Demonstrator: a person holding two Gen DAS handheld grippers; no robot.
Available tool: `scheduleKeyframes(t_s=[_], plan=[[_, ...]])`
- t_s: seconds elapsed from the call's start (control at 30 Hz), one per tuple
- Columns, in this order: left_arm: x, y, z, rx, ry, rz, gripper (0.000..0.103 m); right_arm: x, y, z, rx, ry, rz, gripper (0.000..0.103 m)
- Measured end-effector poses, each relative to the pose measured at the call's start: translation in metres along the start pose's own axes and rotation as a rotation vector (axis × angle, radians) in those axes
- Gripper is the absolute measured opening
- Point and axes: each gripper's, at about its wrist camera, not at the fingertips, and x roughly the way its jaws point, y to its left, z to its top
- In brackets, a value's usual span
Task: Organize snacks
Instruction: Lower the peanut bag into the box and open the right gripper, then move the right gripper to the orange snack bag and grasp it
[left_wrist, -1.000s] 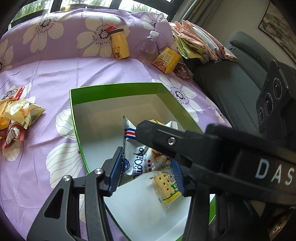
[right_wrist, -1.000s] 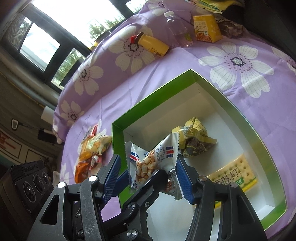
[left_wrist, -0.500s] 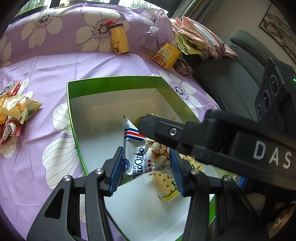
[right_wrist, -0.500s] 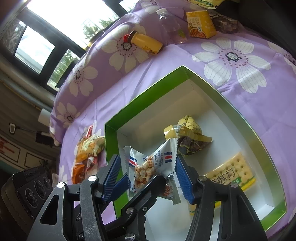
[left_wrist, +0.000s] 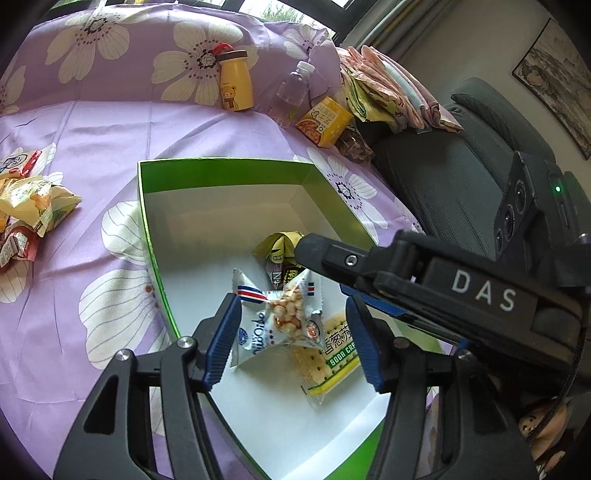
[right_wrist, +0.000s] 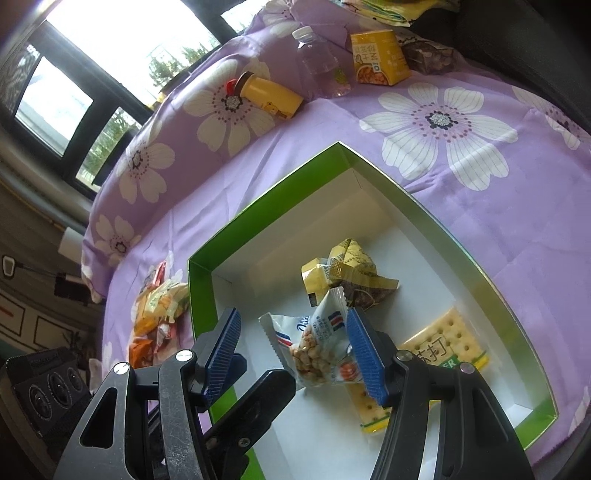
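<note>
- Snacks: three packets lie in the green box (left_wrist: 221, 162), the rest lie outside it on the purple flowered cloth (left_wrist: 92, 140).
- Green box: open, white inside, resting on the cloth.
- Right tongs (right_wrist: 291, 343): jaws apart over the box; the peanut packet (right_wrist: 321, 350) touches the right-hand pad, the other pad stands clear, so I cannot tell whether it is gripped.
- Left tongs (left_wrist: 291, 339): jaws opening, the same packet (left_wrist: 280, 321) between them, left pad touching its edge.
- Heap of loose snack packets (left_wrist: 26, 206): on the cloth, left of the box.
- Soda cracker packet (left_wrist: 328, 354): flat on the box floor, partly under the peanut packet.
- Yellow crumpled packet (right_wrist: 347, 273): on the box floor, behind the peanut packet.
- Yellow bottle (left_wrist: 236, 81), clear bottle (left_wrist: 291, 92), yellow carton (left_wrist: 325, 120): at the far edge of the cloth.
</note>
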Motion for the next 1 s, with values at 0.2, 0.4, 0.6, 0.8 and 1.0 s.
scheduleKeyframes(t_s=[0.2, 0.4, 0.6, 0.8, 1.0], plan=[[-0.029, 0.012, 0.001, -0.018, -0.048, -0.002, 0.072, -0.007, 0.008, -0.001, -0.016, -0.032, -0.019, 0.062], [-0.068, 0.029, 0.001, -0.046, -0.118, 0.027, 0.087, -0.016, 0.022, -0.003, -0.037, -0.082, -0.079, 0.062], [-0.113, 0.053, -0.005, -0.038, -0.18, 0.112, 0.096, -0.02, 0.042, -0.009, -0.079, -0.12, -0.137, 0.062], [-0.154, 0.1, -0.007, -0.059, -0.229, 0.261, 0.102, -0.018, 0.068, -0.018, -0.146, -0.135, -0.177, 0.063], [-0.185, 0.173, -0.012, -0.195, -0.305, 0.423, 0.102, -0.018, 0.102, -0.033, -0.234, -0.163, -0.155, 0.076]])
